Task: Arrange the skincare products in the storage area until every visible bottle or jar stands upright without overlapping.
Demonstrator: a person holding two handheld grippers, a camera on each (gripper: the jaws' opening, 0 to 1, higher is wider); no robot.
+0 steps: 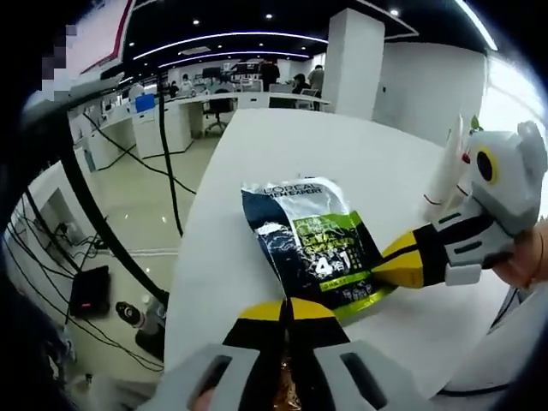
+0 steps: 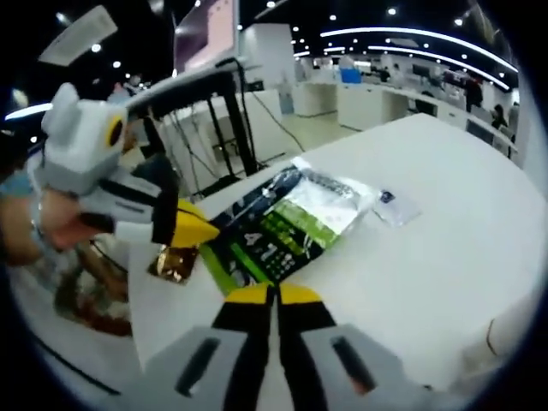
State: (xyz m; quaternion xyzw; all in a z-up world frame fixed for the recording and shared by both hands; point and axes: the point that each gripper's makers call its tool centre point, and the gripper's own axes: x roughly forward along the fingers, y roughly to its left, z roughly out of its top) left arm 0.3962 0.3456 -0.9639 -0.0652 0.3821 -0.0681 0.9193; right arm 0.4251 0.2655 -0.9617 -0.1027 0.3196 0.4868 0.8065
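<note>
Left gripper view: both claws [image 1: 289,310] [image 1: 385,267] pinch the sachet [image 1: 312,244] — right gripper view adds a small packet [image 2: 396,205].

Left gripper [image 1: 288,318]: grey-white housing, black jaws tipped yellow. Right gripper [image 2: 276,300]: identical grey body, black jaws, yellow tips. Each carries a yellow-ringed round port on its pale rear housing.
</note>
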